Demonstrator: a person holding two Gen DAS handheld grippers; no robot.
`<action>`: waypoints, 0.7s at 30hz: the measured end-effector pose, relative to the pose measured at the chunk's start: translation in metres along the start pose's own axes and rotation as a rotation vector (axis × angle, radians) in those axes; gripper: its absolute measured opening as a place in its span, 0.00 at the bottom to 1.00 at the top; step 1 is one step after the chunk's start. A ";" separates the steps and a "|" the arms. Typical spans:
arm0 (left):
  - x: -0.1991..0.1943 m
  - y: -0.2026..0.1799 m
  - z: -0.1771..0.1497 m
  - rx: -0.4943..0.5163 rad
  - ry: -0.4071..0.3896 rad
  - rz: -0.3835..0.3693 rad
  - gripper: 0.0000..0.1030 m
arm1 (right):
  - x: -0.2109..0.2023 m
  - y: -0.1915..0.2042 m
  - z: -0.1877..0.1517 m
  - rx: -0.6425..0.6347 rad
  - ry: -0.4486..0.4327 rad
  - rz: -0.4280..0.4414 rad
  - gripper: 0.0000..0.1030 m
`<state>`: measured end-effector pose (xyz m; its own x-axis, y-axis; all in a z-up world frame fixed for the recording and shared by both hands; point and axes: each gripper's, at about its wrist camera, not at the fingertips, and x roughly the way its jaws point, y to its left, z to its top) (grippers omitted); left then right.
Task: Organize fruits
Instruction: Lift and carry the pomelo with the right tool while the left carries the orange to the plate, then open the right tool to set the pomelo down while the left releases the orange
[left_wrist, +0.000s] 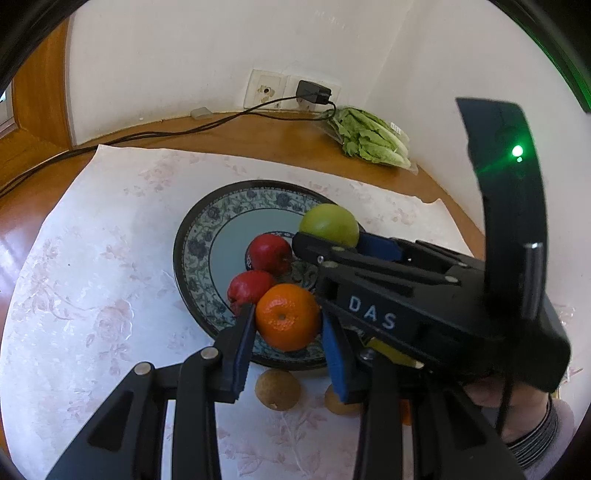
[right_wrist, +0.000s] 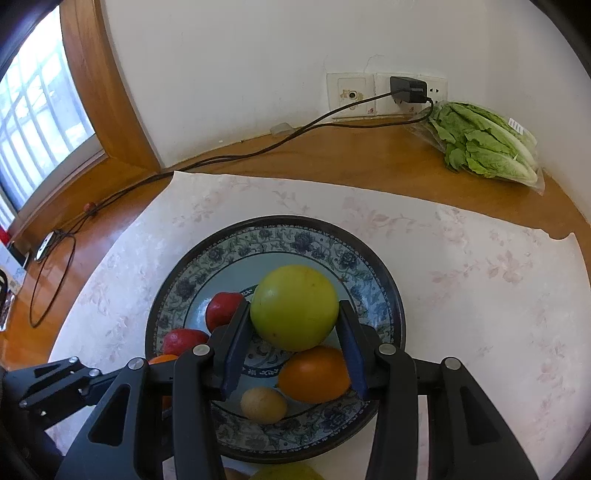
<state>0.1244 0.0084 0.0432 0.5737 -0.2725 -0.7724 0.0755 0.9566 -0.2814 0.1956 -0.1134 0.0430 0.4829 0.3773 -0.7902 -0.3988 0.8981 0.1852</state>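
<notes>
Both grippers are hovering over the plate (right_wrist: 384, 280): the right gripper (right_wrist: 295, 332) is gripping the green apple (right_wrist: 293, 306), the left gripper (left_wrist: 288, 332) is gripping the orange (left_wrist: 286, 315) nearer the plate's rim.

Before me: a wooden tabletop (right_wrist: 332, 162), warm honey-brown, curved at its far edge. Over it, a pale cloth (right_wrist: 461, 266) with faint pink floral print, its far right corner torn or folded. Far side: a white plastered wall (right_wrist: 229, 55), slightly cracked near the sockets. On it, a row of wall sockets (right_wrist: 384, 94) with a black charger (right_wrist: 408, 89) plugged in; its black cable (right_wrist: 221, 157) trails left across the wood. Far right, in the corner: a bag of lettuce (right_wrist: 484, 147). To my left: a wood-framed window (right_wrist: 40, 110), barred, admitting bright daylight.
</notes>
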 end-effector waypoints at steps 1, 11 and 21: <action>0.001 0.000 0.000 0.002 -0.002 0.001 0.36 | 0.000 0.000 0.000 -0.002 0.000 0.000 0.45; 0.003 -0.001 0.000 0.011 -0.018 0.015 0.36 | 0.005 0.000 0.001 -0.001 0.034 0.003 0.46; 0.003 0.001 -0.001 -0.004 -0.008 0.007 0.36 | -0.011 0.006 0.005 -0.030 -0.005 -0.004 0.49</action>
<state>0.1254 0.0081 0.0405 0.5805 -0.2649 -0.7700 0.0681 0.9581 -0.2783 0.1916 -0.1115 0.0559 0.4886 0.3752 -0.7877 -0.4205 0.8923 0.1641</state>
